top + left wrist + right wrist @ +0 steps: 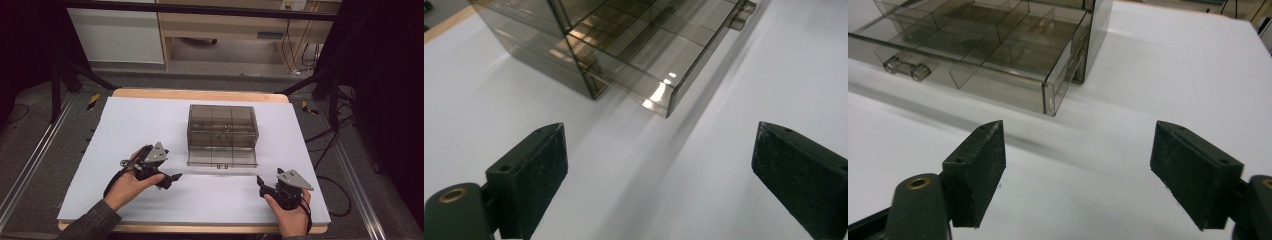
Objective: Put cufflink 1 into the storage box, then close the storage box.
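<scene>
A smoky see-through box stands near the middle of the white worktop, toward its far side. Its bottom drawer is pulled out toward the person, its front edge well clear of the box body. The drawer is split by thin walls into small compartments, and a small clear handle sits on the front. What lies in the compartments cannot be told.

The left gripper rests in the person's left hand at the near left of the worktop, off the drawer's left front corner and apart from it. Its fingers stand wide apart with nothing between them but bare worktop; in the left gripper view the drawer's corner lies ahead of them, untouched.

The right gripper is in the right hand at the near right, below the drawer's right front corner and also apart from it. Its fingers are spread just as wide and hold nothing; in the right gripper view the drawer's corner and handle lie beyond them.

Both grippers point inward, toward each other, with the open drawer between and beyond them.
</scene>
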`<move>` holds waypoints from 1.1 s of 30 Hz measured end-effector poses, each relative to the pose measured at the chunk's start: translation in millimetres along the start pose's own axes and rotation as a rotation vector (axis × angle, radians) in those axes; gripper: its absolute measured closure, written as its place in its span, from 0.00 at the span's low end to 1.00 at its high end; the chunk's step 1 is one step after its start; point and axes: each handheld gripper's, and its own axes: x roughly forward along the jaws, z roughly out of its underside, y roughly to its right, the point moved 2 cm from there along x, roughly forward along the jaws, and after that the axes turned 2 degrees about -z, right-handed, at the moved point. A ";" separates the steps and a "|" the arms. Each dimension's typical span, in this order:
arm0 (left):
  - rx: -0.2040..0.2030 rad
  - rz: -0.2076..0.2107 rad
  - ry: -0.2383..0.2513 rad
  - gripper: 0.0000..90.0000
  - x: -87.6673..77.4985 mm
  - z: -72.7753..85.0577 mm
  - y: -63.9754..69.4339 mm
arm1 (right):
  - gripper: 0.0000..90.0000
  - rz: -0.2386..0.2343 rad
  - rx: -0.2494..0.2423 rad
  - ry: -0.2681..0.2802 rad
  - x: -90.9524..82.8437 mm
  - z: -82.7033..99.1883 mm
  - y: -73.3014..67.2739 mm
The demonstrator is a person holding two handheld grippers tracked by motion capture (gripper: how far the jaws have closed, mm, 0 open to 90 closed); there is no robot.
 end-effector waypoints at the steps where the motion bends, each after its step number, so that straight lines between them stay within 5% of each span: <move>1: 0.006 -0.001 -0.011 0.08 -2.3 1.3 -1.2 | 0.23 -0.002 0.003 -0.006 0.5 1.2 -1.1; 13: 0.062 -0.003 -0.132 0.08 -20.4 14.8 -10.2 | 0.17 -0.008 -0.041 -0.051 9.6 4.4 -8.9; 23: 0.148 0.067 -0.249 0.08 -27.1 19.5 -9.0 | 0.17 -0.012 -0.053 -0.071 12.9 5.8 -9.4; 33: 0.089 0.124 -0.357 0.31 -11.6 28.5 -3.8 | 0.18 -0.006 -0.054 -0.085 13.8 6.7 -9.3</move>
